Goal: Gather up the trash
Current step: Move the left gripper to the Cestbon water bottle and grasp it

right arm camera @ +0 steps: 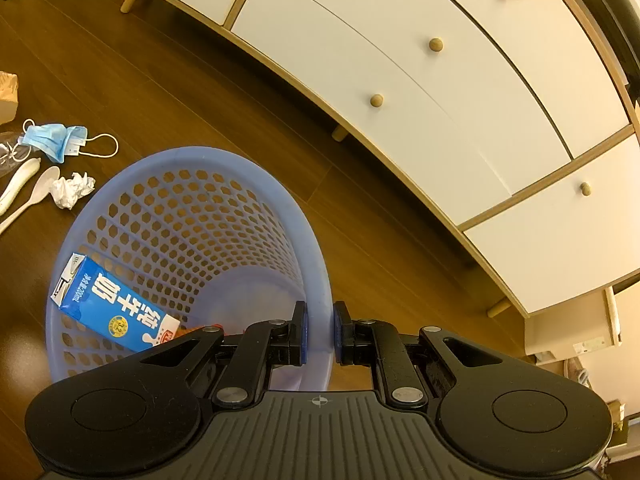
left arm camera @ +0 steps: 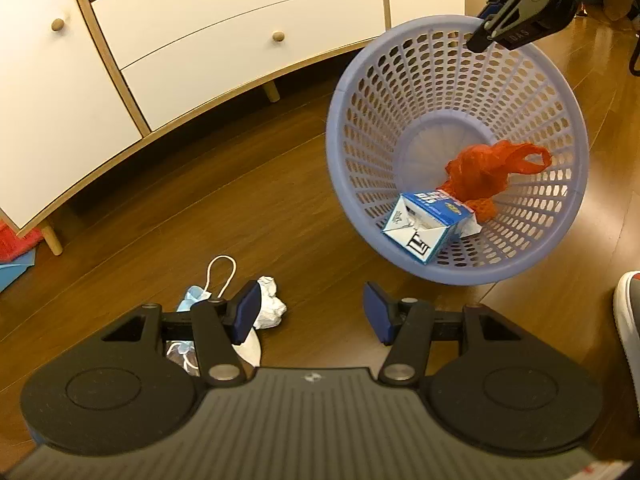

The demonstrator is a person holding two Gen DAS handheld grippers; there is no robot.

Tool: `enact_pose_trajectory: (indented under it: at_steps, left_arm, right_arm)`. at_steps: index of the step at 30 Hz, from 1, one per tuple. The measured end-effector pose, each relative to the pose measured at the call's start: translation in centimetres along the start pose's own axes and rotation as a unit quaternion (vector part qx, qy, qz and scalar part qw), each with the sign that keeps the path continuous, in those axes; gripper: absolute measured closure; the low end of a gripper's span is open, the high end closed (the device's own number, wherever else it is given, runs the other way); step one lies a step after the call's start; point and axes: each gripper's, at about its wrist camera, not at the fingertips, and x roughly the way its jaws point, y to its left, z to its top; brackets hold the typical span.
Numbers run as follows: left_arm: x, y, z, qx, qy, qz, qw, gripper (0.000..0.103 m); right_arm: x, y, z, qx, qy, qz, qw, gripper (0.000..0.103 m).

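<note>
Nearest to the left wrist camera, the left gripper (left arm camera: 310,312) hangs over the brown wooden floor (left arm camera: 248,200) with its 2 blue-padded fingers wide apart and nothing between them. Just beyond its left finger lie a crumpled white paper ball (left arm camera: 272,304) and a light blue face mask with white ear loops (left arm camera: 196,296); the finger hides part of both.

A round lavender plastic basket with a perforated wall (left arm camera: 404,80) is tilted, its opening turned toward the left gripper. Inside it, a blue and white milk carton (left arm camera: 428,226) lies on the lower wall, and a crumpled orange-red plastic bag (left arm camera: 488,174) rests against the carton near the basket bottom.

On the far rim, the right gripper (right arm camera: 319,330) is clamped on the basket, 1 finger inside the wall and 1 outside.

From the right wrist view, 2 white plastic spoons (right arm camera: 28,192) lie near the paper ball and the mask. A white dresser with round wooden knobs (left arm camera: 200,40) stands behind the basket.
</note>
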Motion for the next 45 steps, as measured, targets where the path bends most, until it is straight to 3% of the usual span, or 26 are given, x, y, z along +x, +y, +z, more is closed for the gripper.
enact_pose_trajectory:
  at_steps: [5, 10, 15, 19, 25, 28, 34, 40, 42, 43, 45]
  left_arm:
    - [-0.5, 1.3, -1.7, -0.009, 0.009, 0.011, 0.9999, 0.05]
    - [-1.4, 4.2, -6.9, -0.033, 0.049, 0.038, 0.9975, 0.05]
    - [-1.2, 6.9, -14.0, -0.088, 0.118, 0.078, 0.986, 0.051]
    - [-0.5, 7.5, -17.4, -0.116, 0.147, 0.088, 0.9783, 0.051]
    - [0.7, 9.6, -17.2, -0.134, 0.127, 0.099, 0.9778, 0.049]
    - [2.3, 11.3, -16.4, -0.13, 0.126, 0.109, 0.9773, 0.036]
    - [6.1, 13.0, -15.6, -0.106, 0.141, 0.108, 0.9784, 0.024]
    - [9.4, 12.8, -15.6, -0.074, 0.166, 0.117, 0.9764, 0.024]
    - [10.0, 12.6, -15.6, -0.064, 0.17, 0.12, 0.9759, 0.029]
    - [10.2, 12.6, -15.6, -0.064, 0.173, 0.117, 0.9758, 0.041]
    - [10.1, 12.4, -15.8, -0.065, 0.171, 0.117, 0.9761, 0.042]
  right_arm:
    - [0.1, -0.2, -0.1, 0.001, 0.001, -0.001, 1.0, 0.094]
    - [0.1, -0.2, -0.3, 0.004, 0.001, -0.005, 1.0, 0.094]
    - [0.2, -0.1, -0.4, 0.001, 0.001, -0.009, 1.0, 0.094]
    - [0.2, -0.2, -0.5, 0.005, 0.004, -0.01, 1.0, 0.094]
    - [0.3, -0.1, -0.5, 0.008, 0.005, -0.011, 1.0, 0.094]
    - [0.3, -0.2, -0.6, 0.011, 0.006, -0.012, 1.0, 0.094]
    - [0.2, -0.2, -0.8, 0.012, 0.006, -0.013, 1.0, 0.094]
    - [0.1, -0.3, -0.8, 0.008, 0.004, -0.012, 1.0, 0.094]
    - [0.1, -0.3, -0.8, 0.008, 0.005, -0.013, 1.0, 0.094]
    - [0.1, -0.4, -0.7, 0.009, 0.005, -0.012, 1.0, 0.094]
    - [0.1, -0.4, -0.7, 0.009, 0.005, -0.011, 1.0, 0.094]
